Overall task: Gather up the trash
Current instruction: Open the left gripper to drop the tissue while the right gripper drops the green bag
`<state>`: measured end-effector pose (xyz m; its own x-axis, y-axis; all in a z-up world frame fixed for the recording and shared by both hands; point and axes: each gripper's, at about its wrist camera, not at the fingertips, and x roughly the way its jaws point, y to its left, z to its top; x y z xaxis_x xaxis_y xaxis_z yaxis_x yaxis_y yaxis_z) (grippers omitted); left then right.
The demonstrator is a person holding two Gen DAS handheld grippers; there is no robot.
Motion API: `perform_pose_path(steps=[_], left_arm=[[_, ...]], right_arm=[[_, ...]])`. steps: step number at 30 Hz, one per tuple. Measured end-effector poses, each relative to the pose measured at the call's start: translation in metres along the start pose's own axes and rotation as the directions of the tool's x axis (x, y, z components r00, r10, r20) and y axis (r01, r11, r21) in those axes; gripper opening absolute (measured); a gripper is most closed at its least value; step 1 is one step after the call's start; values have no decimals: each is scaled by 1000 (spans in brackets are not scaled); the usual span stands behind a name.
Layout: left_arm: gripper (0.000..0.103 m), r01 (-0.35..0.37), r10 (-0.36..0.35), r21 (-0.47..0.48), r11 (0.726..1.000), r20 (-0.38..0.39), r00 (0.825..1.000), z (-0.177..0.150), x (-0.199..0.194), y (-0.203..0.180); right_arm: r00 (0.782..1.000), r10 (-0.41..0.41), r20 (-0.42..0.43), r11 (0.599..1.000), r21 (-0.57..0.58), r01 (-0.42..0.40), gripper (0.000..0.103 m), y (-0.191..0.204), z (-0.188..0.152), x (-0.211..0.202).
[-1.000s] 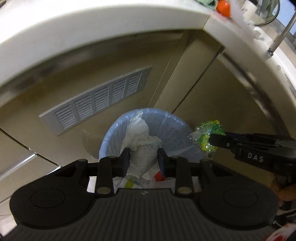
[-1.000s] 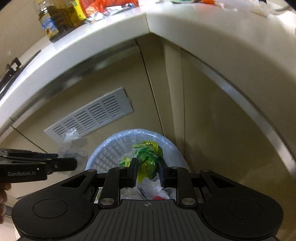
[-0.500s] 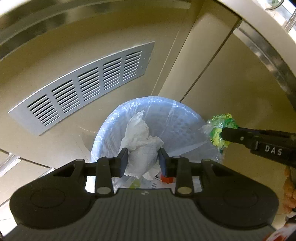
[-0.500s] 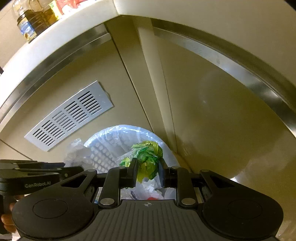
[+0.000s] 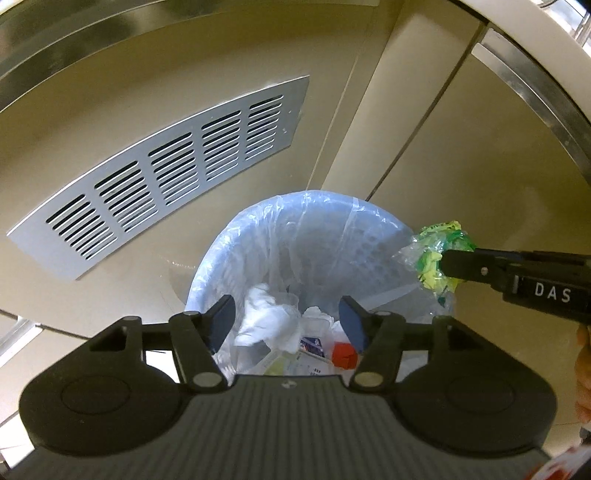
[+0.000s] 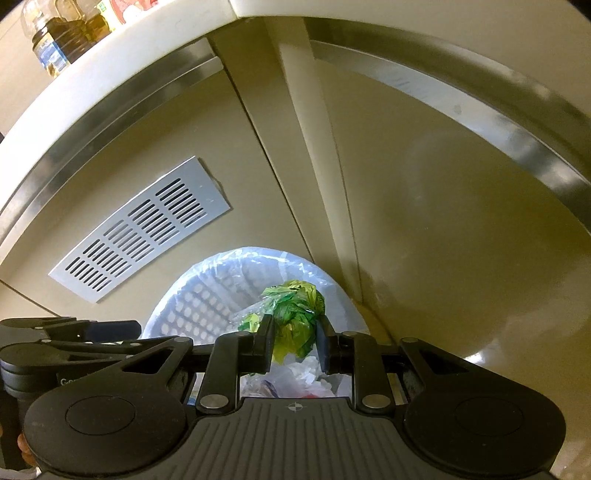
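A blue lattice bin with a clear liner [image 5: 314,236] [image 6: 221,291] stands on the floor against the cabinet. My left gripper [image 5: 288,317] hangs over its mouth with its jaws opening and nothing between them. The crumpled white tissue [image 5: 269,321] lies loose in the bin on other rubbish, below the fingers. My right gripper [image 6: 295,341] is shut on a crumpled green and yellow plastic wrapper [image 6: 295,314] [image 5: 437,254], held above the bin's right rim.
Beige cabinet doors with steel trim rise behind the bin. A grey vent grille [image 5: 166,173] [image 6: 144,229] sits on the left door. Oil bottles [image 6: 62,29] stand on the white counter above. A red cap [image 5: 343,354] and paper scraps lie in the bin.
Both grippers came down closer to the bin. My left gripper's jaws spread and the white tissue dropped out of them into the bin. The right gripper kept hold of the green wrapper.
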<state>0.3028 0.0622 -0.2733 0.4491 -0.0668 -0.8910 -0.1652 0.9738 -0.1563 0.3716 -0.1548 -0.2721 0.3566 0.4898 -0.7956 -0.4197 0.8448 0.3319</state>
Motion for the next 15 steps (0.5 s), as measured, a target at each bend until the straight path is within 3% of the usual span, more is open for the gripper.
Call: perform_pose_path(steps=[14,15], left_arm=[[51,3,-3,-29,1000,0,1000,2,-9,4],[51,3,-3,-30,1000,-1,1000,1,-10,5]], right_arm=[[999,47,-8,998,-30,-47,24,12,3,12],[999,54,-9,998,-26,-54,28,13,4,14]])
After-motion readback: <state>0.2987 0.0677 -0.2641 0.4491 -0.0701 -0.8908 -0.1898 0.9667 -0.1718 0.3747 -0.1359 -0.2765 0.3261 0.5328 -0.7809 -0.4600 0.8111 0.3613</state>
